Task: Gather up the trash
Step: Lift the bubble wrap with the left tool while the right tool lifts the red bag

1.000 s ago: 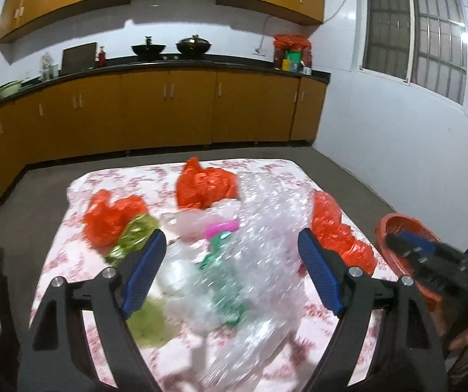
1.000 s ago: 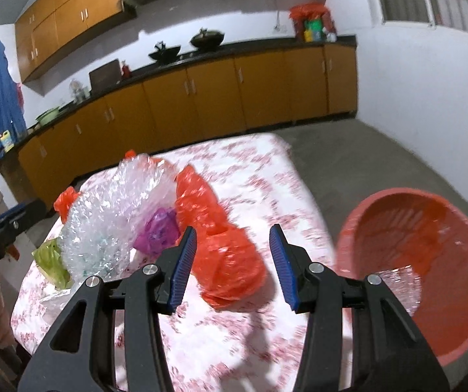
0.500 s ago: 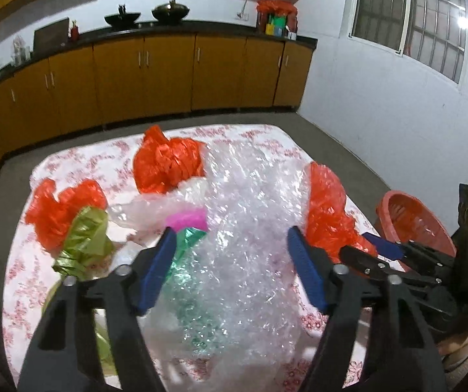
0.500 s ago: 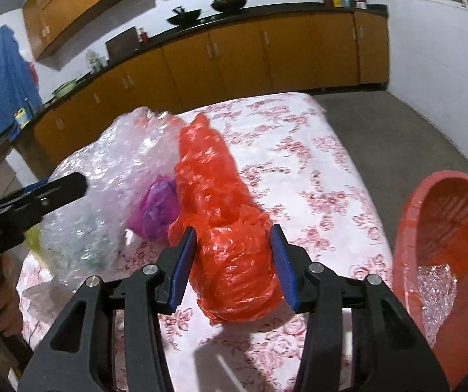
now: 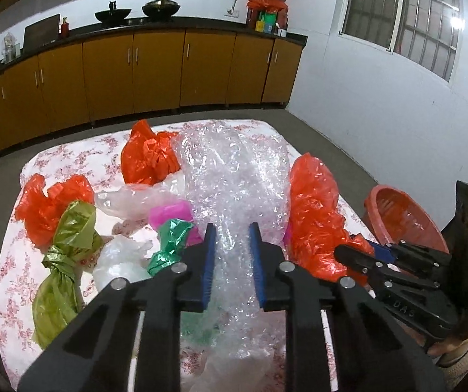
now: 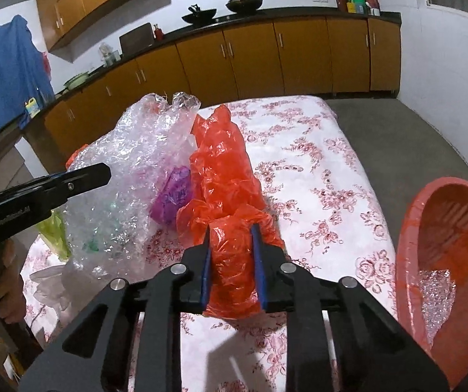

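Observation:
My left gripper (image 5: 232,238) is shut on the clear bubble wrap (image 5: 234,179), a big crumpled sheet in the middle of the floral-cloth table (image 5: 70,160). My right gripper (image 6: 230,238) is shut on the orange plastic bag (image 6: 224,170) at the table's right side; it also shows in the left wrist view (image 5: 315,209). The bubble wrap also shows in the right wrist view (image 6: 129,176). A red basket (image 6: 446,245) stands on the floor to the right, with a piece of bubble wrap (image 6: 436,290) in it.
Two more orange bags (image 5: 149,156) (image 5: 51,202), a green bag (image 5: 61,261), a green foil wrapper (image 5: 168,245), a pink piece (image 5: 168,212), a purple piece (image 6: 172,196) and clear bags (image 5: 129,196) lie on the table. Kitchen cabinets (image 5: 155,72) line the far wall.
Both grippers have closed: the left on the bubble wrap, the right on the orange bag. Both came lower and closer to the table.

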The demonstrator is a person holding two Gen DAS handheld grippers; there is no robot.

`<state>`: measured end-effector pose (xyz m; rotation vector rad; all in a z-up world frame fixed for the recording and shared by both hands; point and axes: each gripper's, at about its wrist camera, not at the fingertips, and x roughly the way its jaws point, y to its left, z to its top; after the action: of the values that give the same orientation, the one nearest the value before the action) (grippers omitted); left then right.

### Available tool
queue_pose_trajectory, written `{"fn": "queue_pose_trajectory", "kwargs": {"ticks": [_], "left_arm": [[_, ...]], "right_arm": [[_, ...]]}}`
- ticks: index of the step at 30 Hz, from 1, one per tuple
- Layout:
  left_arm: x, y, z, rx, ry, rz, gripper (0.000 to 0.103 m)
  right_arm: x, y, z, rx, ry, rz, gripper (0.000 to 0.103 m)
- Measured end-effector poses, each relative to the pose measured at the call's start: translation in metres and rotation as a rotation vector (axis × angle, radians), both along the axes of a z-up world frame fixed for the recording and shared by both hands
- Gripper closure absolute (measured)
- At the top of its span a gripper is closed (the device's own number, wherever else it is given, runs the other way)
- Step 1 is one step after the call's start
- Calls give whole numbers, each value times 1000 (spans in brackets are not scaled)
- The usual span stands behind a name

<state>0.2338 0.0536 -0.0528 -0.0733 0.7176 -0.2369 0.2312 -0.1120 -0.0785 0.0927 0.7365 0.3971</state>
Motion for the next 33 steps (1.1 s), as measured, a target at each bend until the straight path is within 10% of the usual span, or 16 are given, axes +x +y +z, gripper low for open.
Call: {"fn": "queue_pose_trajectory", "kwargs": {"ticks": [17,33], "left_arm": [[-31,-13,51,-29,-114,-21,83],[-44,-122,65,-65,-150,-233,83]], "right_arm": [[-41,-46,51,-26,-162,-126,82],[-89,-136,75,-159,-249,-471,82]]}}
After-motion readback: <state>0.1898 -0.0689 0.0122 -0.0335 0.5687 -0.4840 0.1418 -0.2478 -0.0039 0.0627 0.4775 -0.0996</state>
